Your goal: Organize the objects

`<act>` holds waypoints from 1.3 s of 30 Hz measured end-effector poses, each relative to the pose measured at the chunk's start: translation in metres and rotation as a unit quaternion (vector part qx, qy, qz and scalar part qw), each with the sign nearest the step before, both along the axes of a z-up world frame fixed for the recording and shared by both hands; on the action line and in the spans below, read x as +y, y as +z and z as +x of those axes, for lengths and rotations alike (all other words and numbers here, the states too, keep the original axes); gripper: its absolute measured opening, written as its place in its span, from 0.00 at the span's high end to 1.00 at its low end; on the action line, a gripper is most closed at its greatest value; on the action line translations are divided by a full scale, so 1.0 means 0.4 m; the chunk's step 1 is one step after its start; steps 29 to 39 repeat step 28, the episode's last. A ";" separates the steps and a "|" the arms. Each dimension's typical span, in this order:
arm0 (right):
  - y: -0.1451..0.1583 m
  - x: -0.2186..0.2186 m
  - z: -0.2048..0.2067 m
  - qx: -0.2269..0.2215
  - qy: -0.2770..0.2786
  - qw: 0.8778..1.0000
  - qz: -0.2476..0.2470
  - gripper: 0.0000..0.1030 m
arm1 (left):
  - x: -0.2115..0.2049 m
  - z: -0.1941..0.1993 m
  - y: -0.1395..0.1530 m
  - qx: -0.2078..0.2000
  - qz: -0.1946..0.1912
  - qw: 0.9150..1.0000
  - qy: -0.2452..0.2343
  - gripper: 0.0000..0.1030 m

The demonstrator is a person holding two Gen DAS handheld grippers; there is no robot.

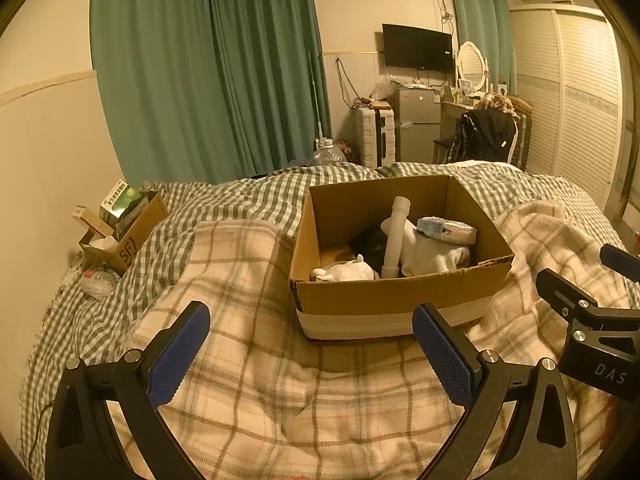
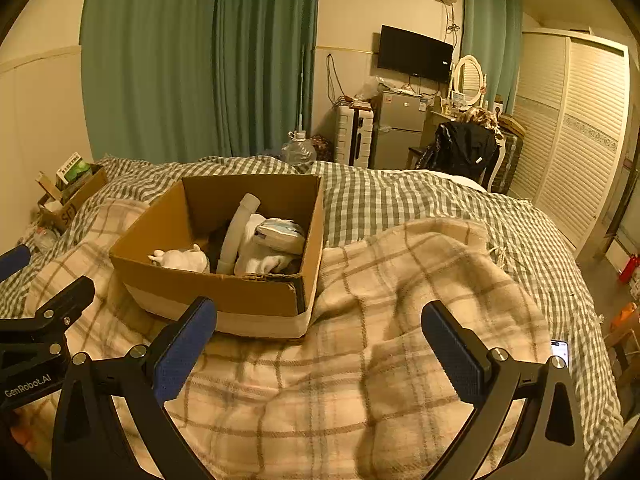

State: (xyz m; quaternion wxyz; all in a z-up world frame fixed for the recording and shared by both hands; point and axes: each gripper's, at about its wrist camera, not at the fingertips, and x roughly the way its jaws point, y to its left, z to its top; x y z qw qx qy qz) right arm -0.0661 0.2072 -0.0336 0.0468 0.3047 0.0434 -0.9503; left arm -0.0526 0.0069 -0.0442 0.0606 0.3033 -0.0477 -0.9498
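Left hand-held gripper (image 1: 311, 354): jaws spread wide, holding nothing, above the plaid blanket (image 1: 260, 392). Right hand-held gripper (image 2: 319, 350): likewise spread and unloaded, beside it. Just ahead, the cardboard box (image 1: 396, 298) rests on the blanket on the bed, containing a white tube (image 1: 396, 236), white cloths and a packet.
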 end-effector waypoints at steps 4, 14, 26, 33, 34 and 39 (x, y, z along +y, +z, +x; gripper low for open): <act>0.001 0.003 0.004 0.001 -0.002 1.000 -0.003 0.00 | 0.002 0.004 -0.002 0.000 0.000 1.000 0.000 0.00; 0.019 0.014 0.016 0.008 -0.005 1.000 -0.003 0.00 | -0.004 0.023 0.013 0.006 0.003 1.000 0.007 0.00; 0.015 0.018 0.016 0.006 -0.006 1.000 -0.008 0.00 | 0.011 0.023 0.014 0.004 -0.001 1.000 0.005 0.00; 0.015 0.017 0.015 0.004 -0.005 1.000 -0.007 0.00 | 0.016 0.023 0.014 0.005 -0.004 1.000 0.003 0.00; 0.015 0.017 0.015 0.004 -0.005 1.000 -0.007 0.00 | 0.016 0.023 0.014 0.005 -0.004 1.000 0.003 0.00; 0.015 0.017 0.015 0.004 -0.005 1.000 -0.007 0.00 | 0.016 0.023 0.014 0.005 -0.004 1.000 0.003 0.00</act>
